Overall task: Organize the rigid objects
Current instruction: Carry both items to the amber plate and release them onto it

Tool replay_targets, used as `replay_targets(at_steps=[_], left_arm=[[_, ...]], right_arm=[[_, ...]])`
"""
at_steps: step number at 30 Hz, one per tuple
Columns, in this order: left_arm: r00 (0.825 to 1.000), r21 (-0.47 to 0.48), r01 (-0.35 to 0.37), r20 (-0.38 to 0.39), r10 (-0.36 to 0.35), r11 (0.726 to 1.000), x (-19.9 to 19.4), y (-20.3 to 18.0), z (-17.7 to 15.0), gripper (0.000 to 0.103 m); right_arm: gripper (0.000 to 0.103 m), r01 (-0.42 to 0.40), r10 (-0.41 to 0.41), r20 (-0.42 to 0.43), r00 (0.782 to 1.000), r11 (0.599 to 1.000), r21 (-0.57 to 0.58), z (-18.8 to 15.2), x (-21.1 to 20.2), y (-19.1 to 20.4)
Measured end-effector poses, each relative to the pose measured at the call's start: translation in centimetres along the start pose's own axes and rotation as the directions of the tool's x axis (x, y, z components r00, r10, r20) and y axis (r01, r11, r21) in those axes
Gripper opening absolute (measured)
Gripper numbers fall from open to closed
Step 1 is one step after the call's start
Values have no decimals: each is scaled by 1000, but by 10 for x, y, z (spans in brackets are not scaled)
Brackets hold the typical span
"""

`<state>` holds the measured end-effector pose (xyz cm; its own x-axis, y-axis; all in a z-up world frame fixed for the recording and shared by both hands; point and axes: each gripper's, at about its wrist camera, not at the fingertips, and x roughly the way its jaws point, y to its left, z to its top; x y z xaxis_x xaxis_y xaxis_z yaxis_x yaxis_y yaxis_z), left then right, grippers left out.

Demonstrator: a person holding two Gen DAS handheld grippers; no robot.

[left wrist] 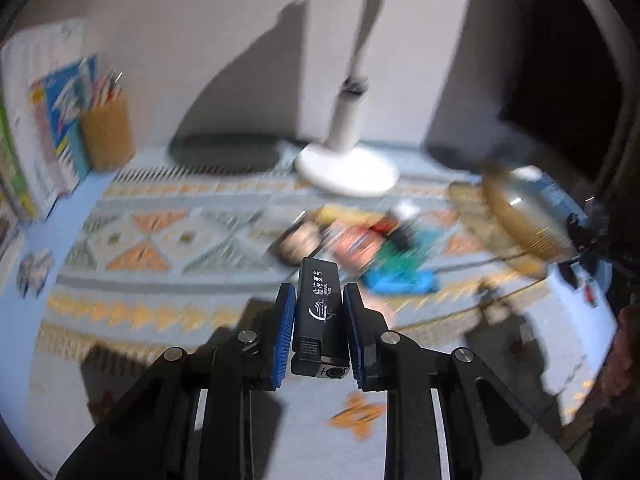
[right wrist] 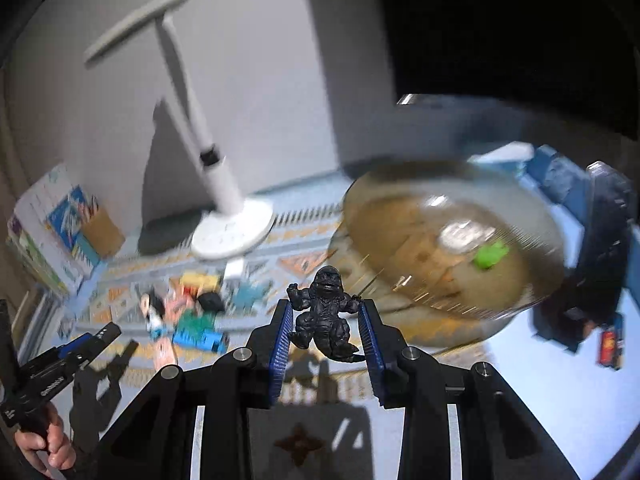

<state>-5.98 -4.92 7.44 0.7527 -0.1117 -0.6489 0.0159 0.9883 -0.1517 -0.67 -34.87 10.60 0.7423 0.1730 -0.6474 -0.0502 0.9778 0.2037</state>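
Note:
My left gripper (left wrist: 319,296) is shut on a black lighter (left wrist: 318,308) with white lettering, held above the patterned cloth. It also shows at the lower left of the right wrist view (right wrist: 98,336). My right gripper (right wrist: 326,312) is shut on a small black monster figure (right wrist: 325,316), held just in front of a clear glass bowl (right wrist: 448,248) that has a green piece (right wrist: 490,256) inside. A blurred pile of small colourful toys (left wrist: 360,248) lies on the cloth ahead of the left gripper; it also shows in the right wrist view (right wrist: 192,312).
A white desk lamp (left wrist: 346,160) stands at the back of the table. A wooden pencil cup (left wrist: 107,132) and books (left wrist: 44,120) stand at the far left. The glass bowl (left wrist: 520,216) is at the right. Dark blue items (right wrist: 588,280) lie right of the bowl.

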Motion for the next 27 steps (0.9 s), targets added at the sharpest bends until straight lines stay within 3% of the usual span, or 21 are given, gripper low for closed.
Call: replay_targets(at_steps=[4, 7, 10, 13, 18, 25, 27], left_arm=[[990, 95, 102, 86, -110, 990, -18, -47, 40, 21], [967, 162, 213, 109, -232, 964, -16, -92, 69, 21], [932, 211, 323, 97, -349, 923, 0, -138, 92, 21], [900, 228, 417, 34, -435, 880, 36, -183, 104, 21], [888, 248, 457, -68, -455, 854, 98, -233, 99, 21], [881, 237, 473, -152, -449, 848, 146, -258, 90, 22], [872, 232, 487, -173, -457, 842, 151, -259, 89, 30]], right_arm=[[33, 60, -68, 106, 992, 995, 78, 24, -36, -30], [33, 92, -115, 156, 981, 985, 143, 38, -54, -55], [33, 125, -154, 148, 977, 975, 186, 48, -52, -76], [33, 139, -159, 78, 984, 967, 213, 49, -29, -93], [33, 142, -132, -57, 990, 963, 231, 37, 24, -111], [33, 153, -130, -119, 984, 965, 212, 28, 53, -120], [33, 155, -130, -125, 984, 966, 208, 28, 57, -122]])
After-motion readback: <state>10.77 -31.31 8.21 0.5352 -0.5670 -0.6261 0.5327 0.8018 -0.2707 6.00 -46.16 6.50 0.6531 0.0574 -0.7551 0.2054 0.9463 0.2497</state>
